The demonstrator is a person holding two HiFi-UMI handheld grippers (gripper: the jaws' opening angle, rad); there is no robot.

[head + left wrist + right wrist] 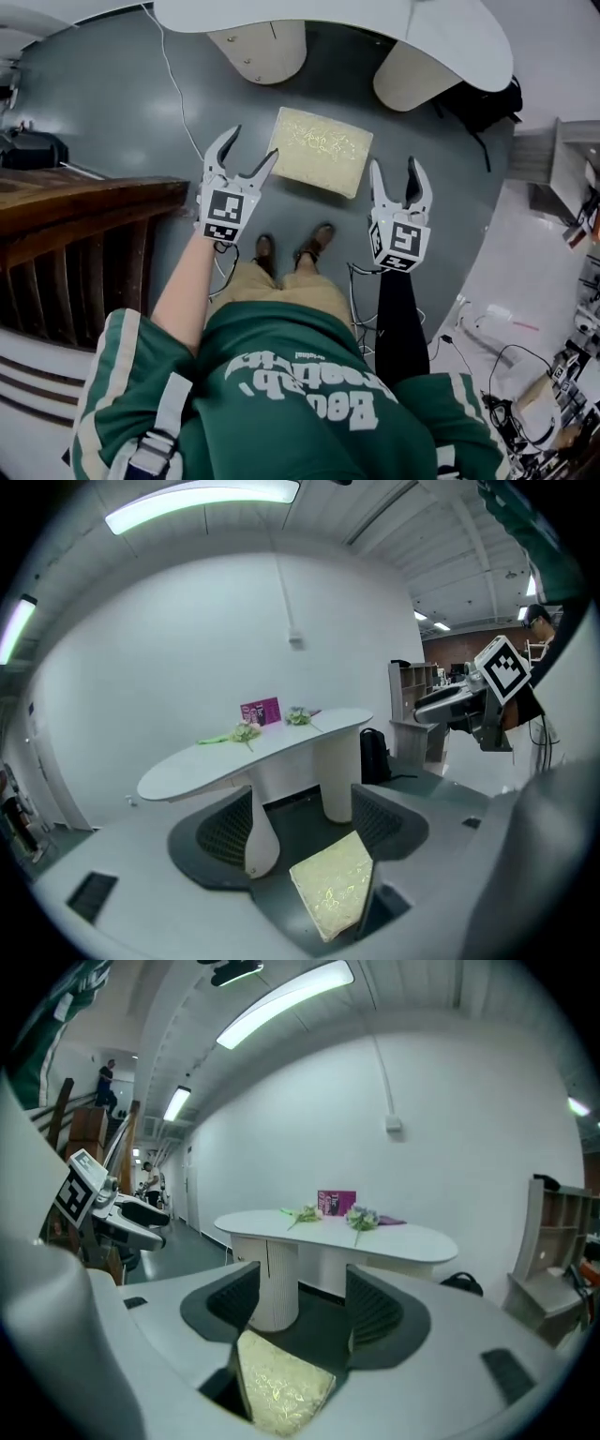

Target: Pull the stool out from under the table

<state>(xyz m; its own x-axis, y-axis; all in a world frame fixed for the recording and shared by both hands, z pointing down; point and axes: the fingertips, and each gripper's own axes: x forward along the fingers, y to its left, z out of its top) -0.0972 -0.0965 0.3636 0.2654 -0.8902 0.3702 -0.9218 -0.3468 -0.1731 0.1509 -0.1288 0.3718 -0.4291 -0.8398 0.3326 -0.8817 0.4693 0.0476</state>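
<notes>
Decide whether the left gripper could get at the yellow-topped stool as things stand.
Probably yes. The stool stands on open floor before the table, with nothing between it and the left gripper, whose jaws are apart and empty. The gripper hangs above it, though, so it must come down first.

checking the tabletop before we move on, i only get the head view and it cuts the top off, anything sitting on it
observer: yes. In the left gripper view, flower sprigs and a magenta card lie toward the far edge of the white table.
operator: ok and whats behind the table
observer: the right gripper view shows a plain white wall with a small box mounted on it and a cable running up from the box.
</notes>
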